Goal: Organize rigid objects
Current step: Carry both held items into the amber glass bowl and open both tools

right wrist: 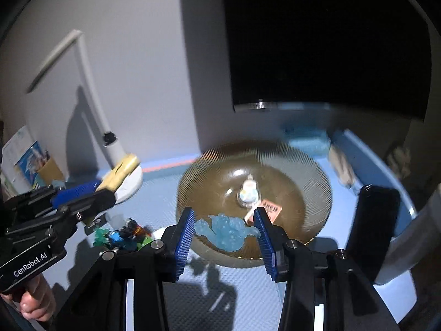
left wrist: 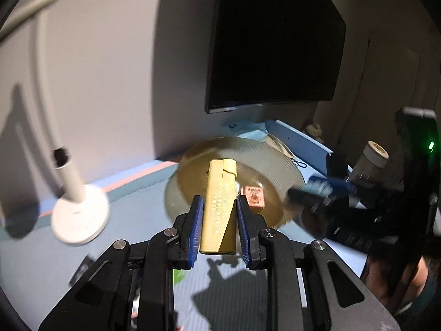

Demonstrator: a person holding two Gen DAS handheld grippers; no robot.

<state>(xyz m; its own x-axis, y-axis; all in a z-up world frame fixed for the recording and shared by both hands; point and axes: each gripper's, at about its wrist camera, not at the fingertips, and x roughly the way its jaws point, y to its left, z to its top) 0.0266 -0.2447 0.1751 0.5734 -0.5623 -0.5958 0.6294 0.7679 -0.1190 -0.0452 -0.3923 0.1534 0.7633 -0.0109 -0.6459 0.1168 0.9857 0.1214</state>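
My left gripper (left wrist: pixel 219 198) is shut on a gold rectangular lighter-like piece (left wrist: pixel 220 173), which stands up between the blue pads above the table. In the right wrist view this gripper (right wrist: pixel 102 189) is at the left with the gold piece (right wrist: pixel 122 169) sticking out. My right gripper (right wrist: pixel 223 212) is shut on a translucent light-blue figure (right wrist: pixel 227 230), held over the near rim of an amber ribbed glass plate (right wrist: pixel 311 171). On the plate lie a small orange cube (right wrist: pixel 271 208) and a little white figure (right wrist: pixel 249 193). The left wrist view shows the plate (left wrist: pixel 248 149), the cube (left wrist: pixel 255 198) and the blurred right gripper (left wrist: pixel 306 190).
A white lamp base (left wrist: pixel 80 216) stands left of the plate on the blue table. Small colourful toys (right wrist: pixel 124 234) lie piled near the table's front left. A black slab (right wrist: pixel 372 226) and a white cylinder (left wrist: pixel 372 157) stand at the right. A dark monitor (left wrist: pixel 275 41) hangs behind.
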